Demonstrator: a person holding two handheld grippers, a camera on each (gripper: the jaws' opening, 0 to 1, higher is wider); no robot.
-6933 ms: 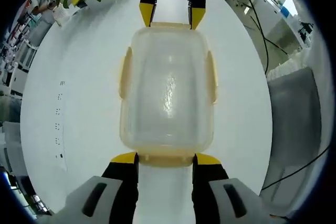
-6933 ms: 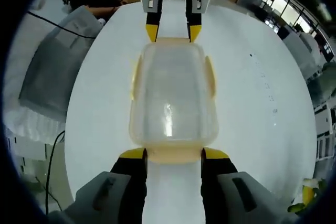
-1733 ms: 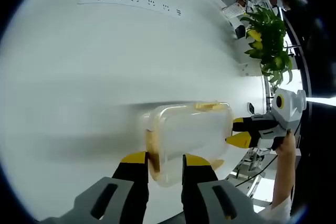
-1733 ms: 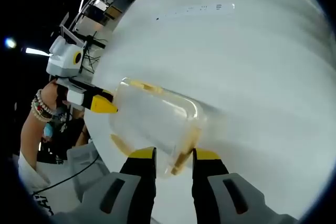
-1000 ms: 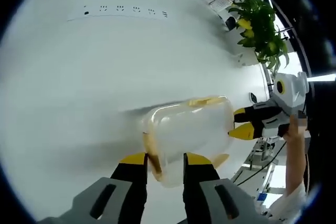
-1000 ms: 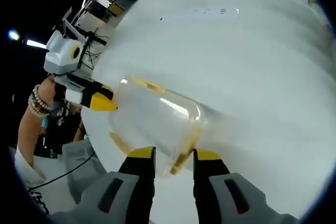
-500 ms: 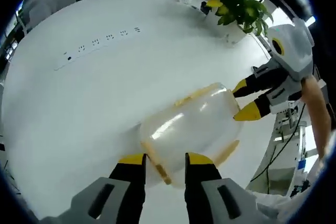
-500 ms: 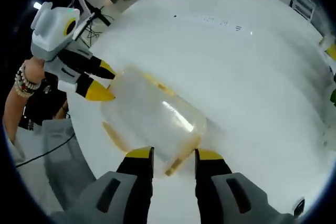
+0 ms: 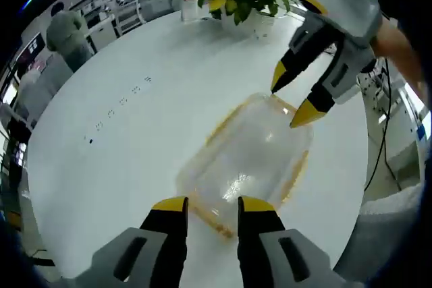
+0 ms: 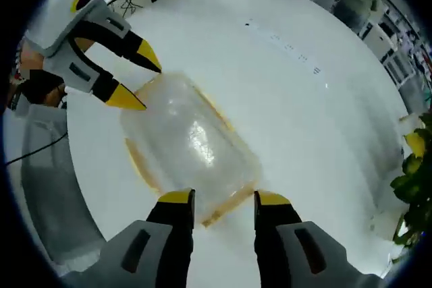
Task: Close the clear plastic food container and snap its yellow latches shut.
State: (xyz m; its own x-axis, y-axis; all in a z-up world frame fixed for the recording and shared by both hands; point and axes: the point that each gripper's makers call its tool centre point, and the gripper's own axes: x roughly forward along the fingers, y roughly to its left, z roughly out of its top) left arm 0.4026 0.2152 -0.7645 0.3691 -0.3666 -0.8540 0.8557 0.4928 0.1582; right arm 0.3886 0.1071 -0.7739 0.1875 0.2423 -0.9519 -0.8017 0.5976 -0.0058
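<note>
While no writing reads | container (image 9: 250, 160) lidded | both tongs (image 9: 210, 204) (image 10: 223, 197) agape, holding nothing

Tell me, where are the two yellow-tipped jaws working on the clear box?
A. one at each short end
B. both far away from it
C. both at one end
A: the left gripper is at one short end of the container, the right gripper at the opposite end.

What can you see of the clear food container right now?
The container is a clear, rounded-rectangular plastic box with yellow latches along its edges, lid seemingly on. It lies on the white table between the two grippers: the left gripper at one short end, the right gripper at the other, jaws open. Latch state is unclear.
</note>
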